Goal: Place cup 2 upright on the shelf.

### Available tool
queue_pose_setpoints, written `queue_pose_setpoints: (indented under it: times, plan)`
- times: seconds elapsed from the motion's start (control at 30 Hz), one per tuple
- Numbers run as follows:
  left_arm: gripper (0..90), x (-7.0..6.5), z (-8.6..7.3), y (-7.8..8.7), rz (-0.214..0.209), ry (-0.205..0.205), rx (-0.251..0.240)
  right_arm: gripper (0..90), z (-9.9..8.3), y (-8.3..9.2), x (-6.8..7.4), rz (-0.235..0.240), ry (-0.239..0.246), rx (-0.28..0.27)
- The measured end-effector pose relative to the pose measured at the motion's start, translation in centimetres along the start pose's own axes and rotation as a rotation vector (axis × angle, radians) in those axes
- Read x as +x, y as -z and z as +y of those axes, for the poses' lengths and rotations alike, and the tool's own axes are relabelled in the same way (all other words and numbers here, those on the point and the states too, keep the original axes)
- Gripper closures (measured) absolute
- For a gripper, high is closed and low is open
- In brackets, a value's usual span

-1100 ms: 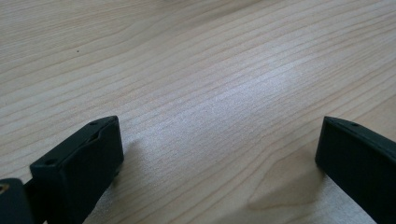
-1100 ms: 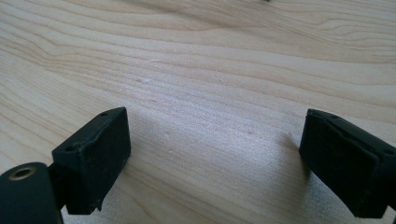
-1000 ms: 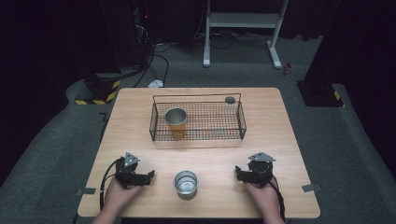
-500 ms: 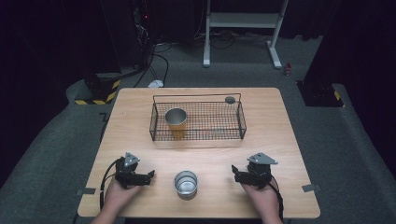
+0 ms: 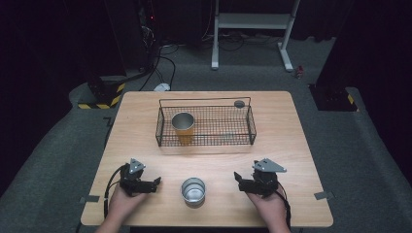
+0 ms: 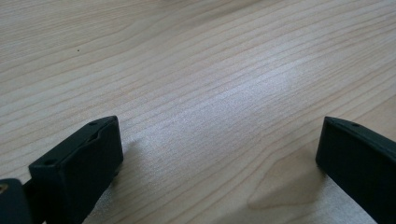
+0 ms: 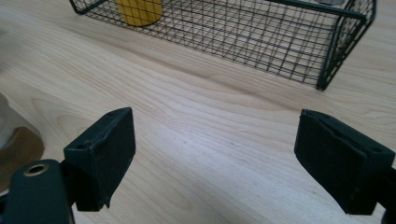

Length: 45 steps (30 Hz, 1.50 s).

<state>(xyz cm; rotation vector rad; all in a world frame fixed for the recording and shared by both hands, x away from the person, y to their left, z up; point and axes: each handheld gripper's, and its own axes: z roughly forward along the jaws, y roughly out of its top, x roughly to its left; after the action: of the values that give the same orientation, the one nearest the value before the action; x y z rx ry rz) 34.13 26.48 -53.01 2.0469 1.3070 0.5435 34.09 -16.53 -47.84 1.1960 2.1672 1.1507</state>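
A silver metal cup [image 5: 193, 190] stands upright near the table's front edge, between my two grippers. My left gripper [image 5: 156, 183] lies on the table to the cup's left, pointing at it. In the left gripper view its jaws [image 6: 219, 154] stand wide open over bare wood. My right gripper [image 5: 238, 180] rests to the cup's right, also aimed inward. It is open [image 7: 215, 154] with nothing between the jaws. A black wire basket [image 5: 251, 125] sits mid-table and holds an upright yellow cup [image 5: 183, 124]. Basket [image 7: 289, 46] and yellow cup [image 7: 139, 10] appear ahead in the right gripper view.
A small grey round object [image 5: 239, 103] sits by the basket's back right corner. The wooden table [image 5: 291, 145] has bare room on both sides of the basket. Beyond the table are grey floor, cables and a white frame [image 5: 252, 29].
My right gripper has shifted slightly left toward the silver cup. The left gripper and both cups have stayed put.
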Motion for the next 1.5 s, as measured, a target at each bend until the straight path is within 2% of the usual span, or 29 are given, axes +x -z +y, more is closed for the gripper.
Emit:
queue_pose_setpoints:
  times: [0.17, 0.4, 0.47, 0.6, 0.73, 1.0, 1.37, 1.5]
  plan:
    - [1.0, 0.0, 0.0, 0.0, 0.0, -0.002, -0.001, 12.8, 0.8, -0.2, 0.6, 0.016, 0.01, 0.012]
    - [1.0, 0.0, 0.0, 0.0, 0.003, -0.003, -0.003, 12.8, 2.4, -0.4, 1.4, 0.029, 0.038, -0.018]
    - [1.1, 0.0, 0.0, 0.0, 0.003, -0.003, -0.004, 12.8, 2.4, -0.5, 1.5, 0.033, 0.031, -0.029]
    - [1.0, 0.0, 0.0, 0.0, 0.003, -0.003, -0.003, 12.8, 2.3, -0.8, 1.9, 0.047, 0.057, -0.019]
    - [0.6, 0.0, 0.0, 0.0, 0.003, 0.001, 0.0, 12.8, 2.3, -0.9, 2.1, 0.06, 0.057, -0.019]
    - [0.7, 0.0, -0.1, 0.1, 0.01, 0.005, -0.003, 12.6, 2.7, -0.1, 3.0, 0.087, 0.066, -0.047]
    - [0.7, 0.0, -0.1, 0.1, 0.013, 0.009, -0.002, 12.4, 3.6, 0.8, 5.3, 0.156, 0.115, -0.076]
    - [0.7, 0.0, -0.1, 0.1, 0.013, 0.009, -0.002, 12.2, 3.8, 0.8, 6.1, 0.195, 0.124, -0.085]
